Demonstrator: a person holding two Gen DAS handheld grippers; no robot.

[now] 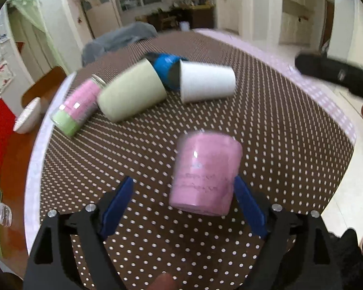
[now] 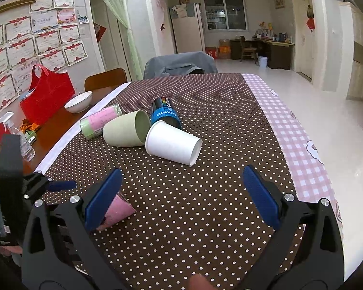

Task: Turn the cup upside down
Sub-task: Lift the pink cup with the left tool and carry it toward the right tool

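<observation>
A pink cup point(image 1: 204, 172) stands on the dotted brown tablecloth point(image 1: 278, 125), its wider end down, just ahead of my left gripper point(image 1: 184, 191). The left gripper is open; its right finger point(image 1: 248, 205) is close beside the cup and its left finger point(image 1: 118, 201) stands well apart. In the right wrist view the pink cup point(image 2: 119, 209) shows partly behind my right gripper's left finger point(image 2: 104, 197). My right gripper point(image 2: 182, 186) is open and empty above the cloth.
A green cup point(image 2: 125, 131), a white paper cup point(image 2: 173, 143), a blue-black can point(image 2: 164, 113) and a pink-green jar point(image 2: 99, 120) lie on their sides mid-table. A white bowl point(image 2: 78, 101), red bag point(image 2: 47, 94) and spray bottle point(image 2: 21, 137) are at the left. The table edge is at the right.
</observation>
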